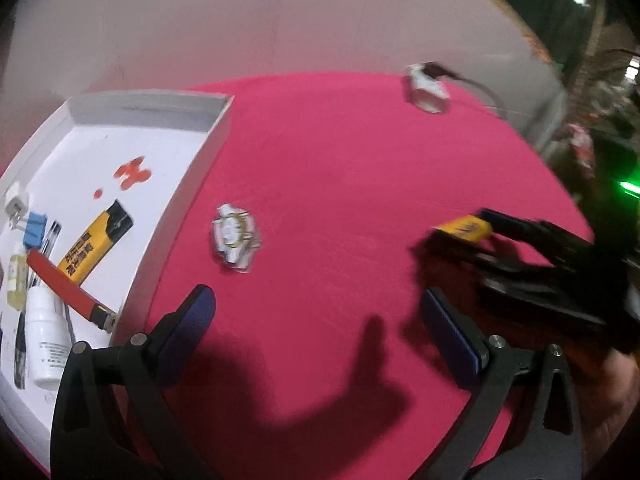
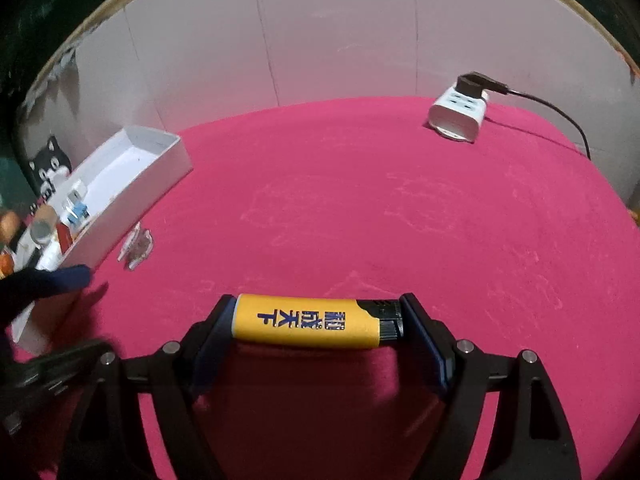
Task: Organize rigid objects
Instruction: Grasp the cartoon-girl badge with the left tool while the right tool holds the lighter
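Observation:
My right gripper [image 2: 319,312] is shut on a yellow lighter [image 2: 304,320] with blue characters, gripped end to end just above the red cloth. From the left wrist the same lighter [image 1: 464,229] shows blurred at the right, in the black jaws. My left gripper [image 1: 319,298] stands open over the cloth with nothing between its blue pads. A small white and gold trinket [image 1: 234,240] lies ahead of it, beside the white tray [image 1: 216,136]. The tray holds a second yellow lighter [image 1: 94,246], a red utility knife [image 1: 66,290], a white bottle [image 1: 46,336] and a blue binder clip [image 1: 36,228].
A white power strip [image 2: 458,118] with a black plug and cable sits at the far right of the red cloth [image 2: 360,208]. A white wall stands behind the table. The tray [image 2: 132,200] lies along the left edge, with the left gripper's blue fingertip [image 2: 72,276] beside it.

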Tool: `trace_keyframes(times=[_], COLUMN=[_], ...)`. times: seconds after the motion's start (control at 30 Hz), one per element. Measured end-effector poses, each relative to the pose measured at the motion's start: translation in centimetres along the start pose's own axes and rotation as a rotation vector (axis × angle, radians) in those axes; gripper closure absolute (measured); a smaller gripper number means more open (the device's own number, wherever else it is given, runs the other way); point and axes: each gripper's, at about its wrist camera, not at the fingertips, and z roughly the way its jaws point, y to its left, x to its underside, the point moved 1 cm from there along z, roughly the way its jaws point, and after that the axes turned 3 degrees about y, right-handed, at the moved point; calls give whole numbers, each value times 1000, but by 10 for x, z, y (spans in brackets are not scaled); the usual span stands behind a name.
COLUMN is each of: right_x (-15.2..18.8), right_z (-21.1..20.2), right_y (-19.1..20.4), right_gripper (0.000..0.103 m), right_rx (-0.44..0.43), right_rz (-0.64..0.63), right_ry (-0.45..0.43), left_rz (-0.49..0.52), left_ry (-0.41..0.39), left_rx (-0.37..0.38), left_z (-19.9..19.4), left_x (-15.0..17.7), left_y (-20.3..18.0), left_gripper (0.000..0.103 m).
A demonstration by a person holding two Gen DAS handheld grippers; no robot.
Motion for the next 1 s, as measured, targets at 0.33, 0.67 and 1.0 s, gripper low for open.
trace_keyframes(times=[0.33, 0.67, 1.0], right_x=[2, 16, 15], right_z=[-5, -22, -20], right_y=[-15, -51, -51], right_gripper=[22, 22, 22], right_rx=[-96, -104, -118], right_rz=[86, 190, 191], right_ry=[-30, -66, -66], left_rz=[86, 96, 175], left_ry=[-1, -59, -29], left_rx=[-145, 26, -65], left_z=[35, 1, 28], left_x=[-21, -1, -17], left_y=[-15, 1, -20], left_gripper=[0, 1, 47])
